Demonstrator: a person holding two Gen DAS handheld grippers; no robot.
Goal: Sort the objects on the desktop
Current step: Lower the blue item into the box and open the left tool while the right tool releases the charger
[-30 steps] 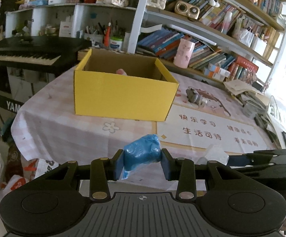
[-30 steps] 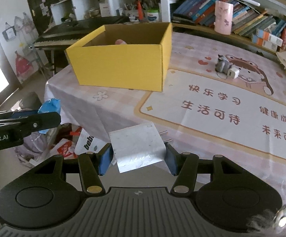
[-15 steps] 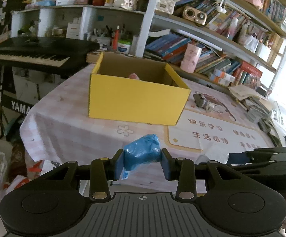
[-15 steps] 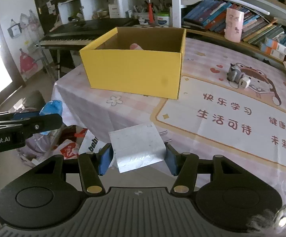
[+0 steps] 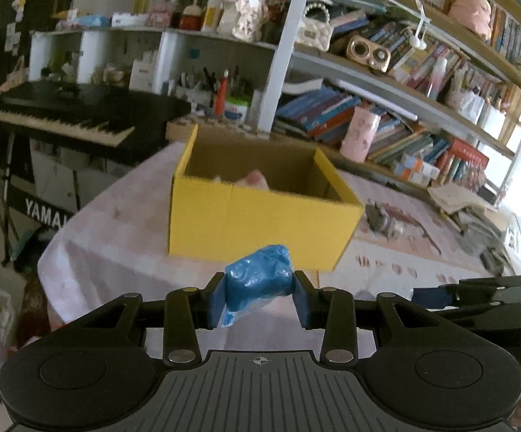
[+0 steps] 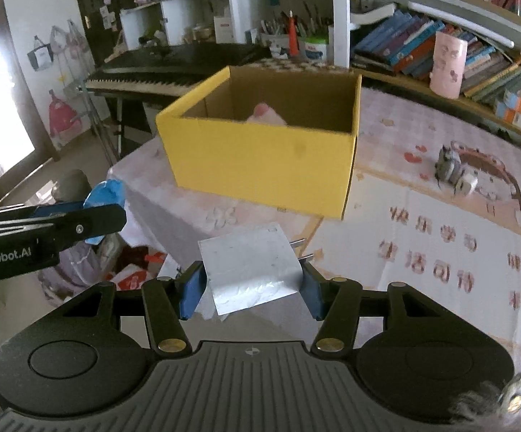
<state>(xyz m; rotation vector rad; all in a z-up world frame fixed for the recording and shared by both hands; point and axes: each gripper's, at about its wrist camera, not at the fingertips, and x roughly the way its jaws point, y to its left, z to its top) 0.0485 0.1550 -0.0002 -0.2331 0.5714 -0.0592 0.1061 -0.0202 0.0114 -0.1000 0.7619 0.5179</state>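
Observation:
My left gripper [image 5: 259, 292] is shut on a crumpled blue plastic roll [image 5: 258, 280], held off the near table edge in front of the open yellow box [image 5: 260, 221]. My right gripper [image 6: 249, 277] is shut on a white plug charger [image 6: 249, 266] whose two prongs point right. The yellow box [image 6: 260, 165] stands ahead of it, with a pink object [image 6: 266, 113] inside. The left gripper [image 6: 91, 216] with the blue roll shows at the left of the right wrist view. The right gripper [image 5: 483, 288] shows at the right of the left wrist view.
A pink checked tablecloth with a printed mat [image 6: 440, 237] covers the table. A small grey gadget with a white plug [image 6: 453, 172] lies to the right of the box. A black keyboard [image 5: 66, 115] and bookshelves [image 5: 386, 108] stand behind. A pink cup [image 6: 447, 64] stands at the back.
Both grippers have risen and moved nearer to the yellow box, so more of its inside shows. Both holds are unchanged.

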